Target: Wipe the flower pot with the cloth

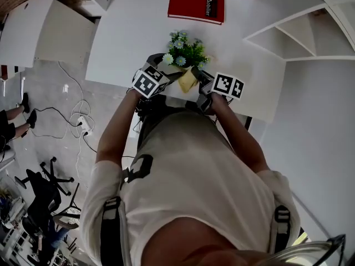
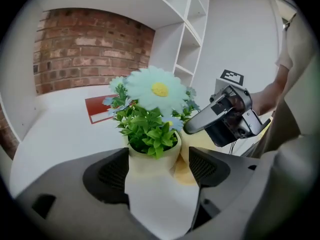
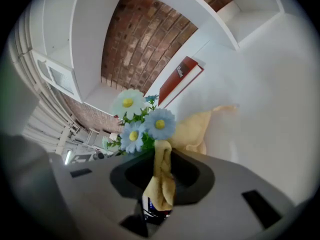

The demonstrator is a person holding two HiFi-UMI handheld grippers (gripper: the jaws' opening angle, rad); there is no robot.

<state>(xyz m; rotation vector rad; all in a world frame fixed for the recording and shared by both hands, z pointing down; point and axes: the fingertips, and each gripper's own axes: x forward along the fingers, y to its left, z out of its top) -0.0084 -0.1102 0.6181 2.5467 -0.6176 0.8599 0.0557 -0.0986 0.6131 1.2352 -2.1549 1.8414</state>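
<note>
- The left gripper (image 1: 170,68) is seen centre-left in the head view. Its jaws are closed on the flower pot (image 2: 150,160), and both pads are pressed to the cream wall in the left gripper view.
- The pot is placed at upper centre of the head view, over the near edge of the white table (image 1: 127,32). It is filled with green leaves and pale blue daisies (image 3: 144,121). Whether it stands or is lifted cannot be told.
- The yellow cloth (image 1: 187,81) is seen just lower right of the pot, between the two grippers and touching the pot's side.
- The right gripper (image 1: 201,80) is seen centre-right. Its jaws are nearly together, pinched on a bunched fold of the cloth, with the rest spread beyond them beside the flowers.
- A red book (image 1: 197,4) is laid at top centre, well apart from the pot.
</note>
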